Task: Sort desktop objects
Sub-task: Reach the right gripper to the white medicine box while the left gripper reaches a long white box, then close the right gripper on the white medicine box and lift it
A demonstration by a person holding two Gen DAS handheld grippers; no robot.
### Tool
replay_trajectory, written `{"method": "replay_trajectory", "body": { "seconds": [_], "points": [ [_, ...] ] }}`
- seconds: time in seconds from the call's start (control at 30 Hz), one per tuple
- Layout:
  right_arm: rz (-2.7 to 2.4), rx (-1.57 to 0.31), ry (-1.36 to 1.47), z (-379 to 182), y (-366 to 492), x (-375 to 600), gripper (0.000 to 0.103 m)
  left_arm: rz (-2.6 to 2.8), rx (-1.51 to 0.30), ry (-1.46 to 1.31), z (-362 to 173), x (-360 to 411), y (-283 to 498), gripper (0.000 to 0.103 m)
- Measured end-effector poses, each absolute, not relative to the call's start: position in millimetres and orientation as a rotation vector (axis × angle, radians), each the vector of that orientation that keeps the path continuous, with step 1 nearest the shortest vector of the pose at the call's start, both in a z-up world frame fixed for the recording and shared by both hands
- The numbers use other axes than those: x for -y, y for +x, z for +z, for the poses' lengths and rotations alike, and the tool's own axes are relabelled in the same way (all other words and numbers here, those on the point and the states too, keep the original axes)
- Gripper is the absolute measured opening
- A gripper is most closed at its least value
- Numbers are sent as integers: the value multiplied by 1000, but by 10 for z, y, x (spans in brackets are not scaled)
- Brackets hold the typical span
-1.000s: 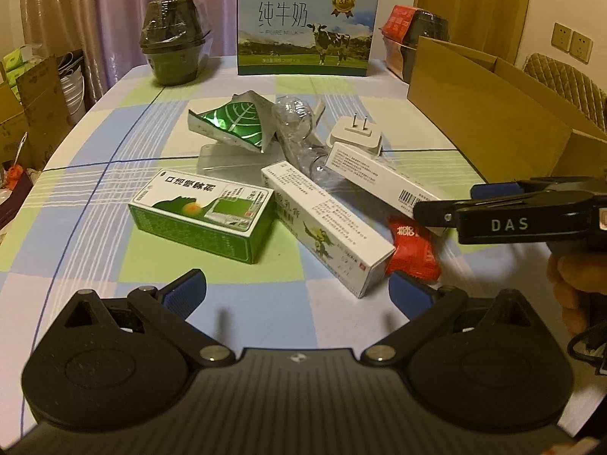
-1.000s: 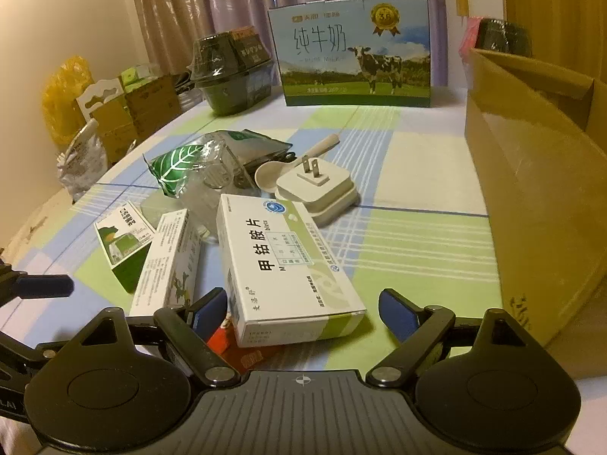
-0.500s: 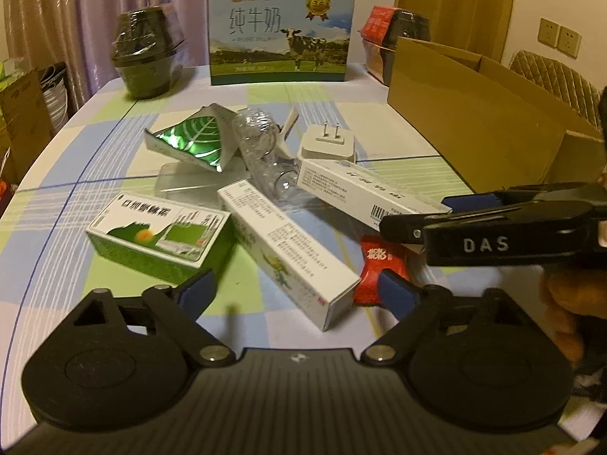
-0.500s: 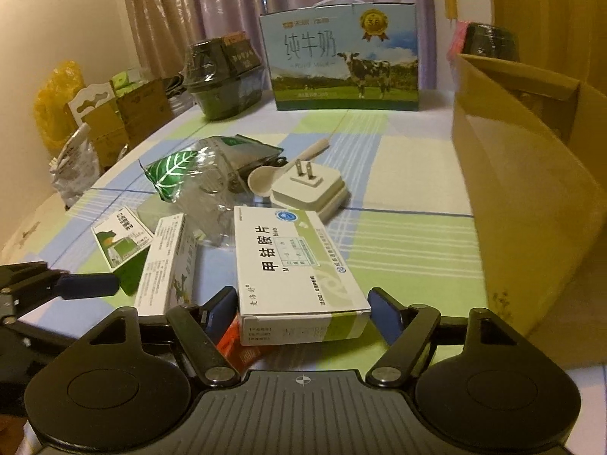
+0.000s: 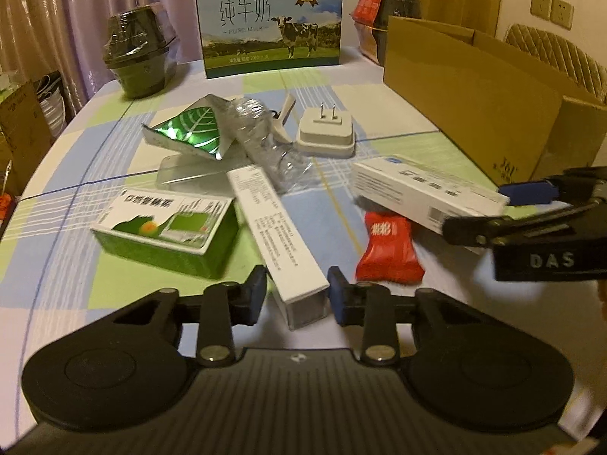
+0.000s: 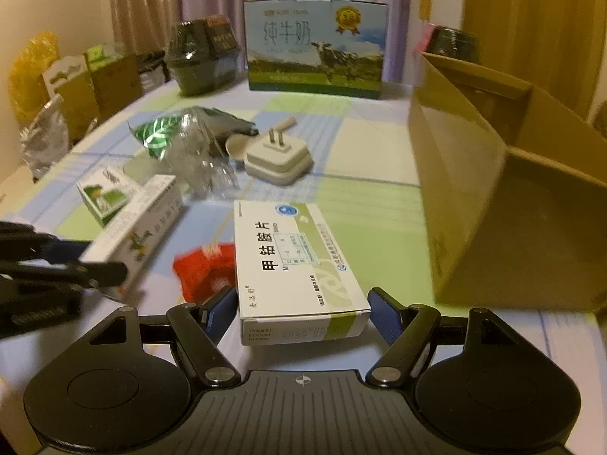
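My left gripper point(image 5: 297, 294) is closing, and its blue pads touch both sides of the near end of a long white box point(image 5: 279, 227) that lies on the checked tablecloth. My right gripper point(image 6: 303, 311) is shut on a flat white medicine box point(image 6: 296, 261) and holds it slightly above the table. In the left wrist view that flat box point(image 5: 425, 189) hangs over a red snack packet point(image 5: 389, 246). A green box point(image 5: 167, 231) lies left of the long box.
An open cardboard box point(image 5: 474, 87) stands on the right. Behind the pile lie a green leaf packet point(image 5: 189, 132), a crushed clear bottle point(image 5: 265, 140) and a white plug adapter point(image 5: 326, 132). A milk carton point(image 5: 271, 22) and wrapped dark bowls point(image 5: 138, 53) stand at the back.
The left jaws went from wide open to closed around the long white box's end. The right jaws narrowed onto the flat white box and carried it a little to the right.
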State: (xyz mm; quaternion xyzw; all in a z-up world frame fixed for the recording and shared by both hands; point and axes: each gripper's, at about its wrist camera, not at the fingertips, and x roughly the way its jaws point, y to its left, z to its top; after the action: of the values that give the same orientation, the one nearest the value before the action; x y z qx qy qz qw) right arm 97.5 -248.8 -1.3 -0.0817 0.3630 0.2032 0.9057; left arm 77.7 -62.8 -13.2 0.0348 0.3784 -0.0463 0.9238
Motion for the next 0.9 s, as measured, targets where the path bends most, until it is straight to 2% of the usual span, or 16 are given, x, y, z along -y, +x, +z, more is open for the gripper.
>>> {"method": "replay_trajectory", "body": {
  "seconds": [0.23,0.3,0.4,0.47,0.5,0.53,0.6,0.77,0.9],
  "points": [
    [432,-782,-168,-27,541,2521,71,-151,-792,96,3,627,392,25],
    [451,-771,-176,-18,456,2520,75,-163,-787,102,18,644,275,25],
    [427,-758,-159,-2,474,2534,88,-175,-789,99,2,637,162,25],
    [404,-768,-128,-17,549,2569,89,-172,-788,91,-16,613,148,25],
    [399,-778,-104,-24,578,2592,89,-170,-788,82,-17,594,151,27],
    [397,-791,-74,-40,614,2612,89,-165,-786,76,-14,578,159,35],
    [392,-809,-43,-61,679,2627,89,-156,-774,67,-4,561,178,42],
    [390,-812,-38,-102,749,2590,89,-156,-767,66,-17,588,304,48],
    [390,-805,-61,-136,788,2568,89,-142,-765,76,-45,624,435,48]
  ]
}}
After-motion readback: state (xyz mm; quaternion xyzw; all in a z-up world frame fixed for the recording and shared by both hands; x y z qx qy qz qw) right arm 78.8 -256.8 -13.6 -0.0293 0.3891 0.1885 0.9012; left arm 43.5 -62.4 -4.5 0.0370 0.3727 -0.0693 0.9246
